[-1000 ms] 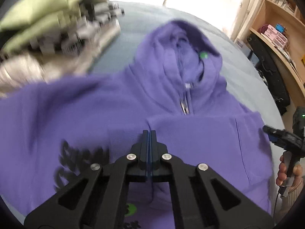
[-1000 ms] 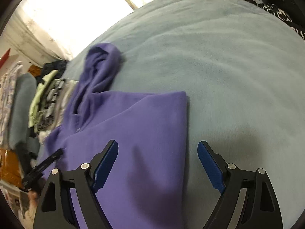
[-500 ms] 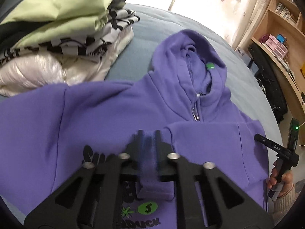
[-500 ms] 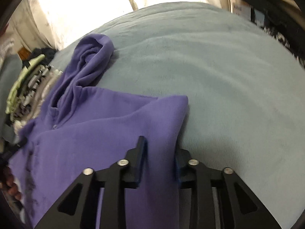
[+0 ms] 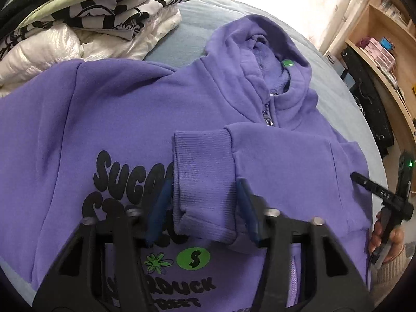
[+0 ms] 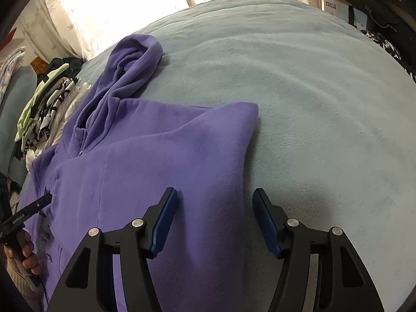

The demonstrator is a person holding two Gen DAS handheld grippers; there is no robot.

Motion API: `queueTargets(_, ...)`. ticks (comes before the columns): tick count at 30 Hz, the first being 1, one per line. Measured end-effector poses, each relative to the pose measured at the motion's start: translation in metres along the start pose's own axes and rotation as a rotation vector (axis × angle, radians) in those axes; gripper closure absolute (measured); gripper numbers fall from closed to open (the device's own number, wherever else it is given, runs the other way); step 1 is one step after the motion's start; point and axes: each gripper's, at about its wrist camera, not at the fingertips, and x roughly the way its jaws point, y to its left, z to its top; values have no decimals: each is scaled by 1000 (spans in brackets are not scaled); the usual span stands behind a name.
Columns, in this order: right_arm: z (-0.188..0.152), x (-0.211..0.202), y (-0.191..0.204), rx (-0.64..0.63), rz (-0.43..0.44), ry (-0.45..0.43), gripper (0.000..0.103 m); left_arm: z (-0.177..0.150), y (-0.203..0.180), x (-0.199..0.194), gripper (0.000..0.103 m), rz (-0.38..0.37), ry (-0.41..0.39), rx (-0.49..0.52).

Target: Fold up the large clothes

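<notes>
A purple zip hoodie [image 5: 109, 119] with black lettering lies face up on a grey-blue bed. One sleeve is folded across the chest, and its ribbed cuff [image 5: 204, 179] lies between the open fingers of my left gripper [image 5: 205, 208]. The right gripper [image 6: 215, 215] is open over the hoodie's folded right edge [image 6: 208, 161], with the fabric between and below its fingers. The hood [image 6: 132, 57] lies flat toward the window. Each gripper shows at the edge of the other's view, the right one [image 5: 390, 202] and the left one [image 6: 23, 215].
A stack of folded clothes [image 5: 85, 18] sits at the far left beside the hoodie. The bed blanket [image 6: 312, 104] stretches out to the right. Wooden shelves [image 5: 384, 39] and a dark bag [image 5: 371, 109] stand beyond the bed's right side.
My left gripper was shut on the cuff, carried it over the chest, then opened and let it go. The right gripper closed on the folded edge half a second ago and is open again.
</notes>
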Motion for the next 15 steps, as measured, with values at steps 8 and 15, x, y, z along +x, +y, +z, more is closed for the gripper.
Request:
queueTargets(8, 2, -17, 7, -28, 13, -50, 73, 8, -25, -46, 95, 60, -163, 95)
queueTargets(15, -7, -12, -6, 45, -19, 1, 63, -3, -8, -16, 91, 129, -79, 113)
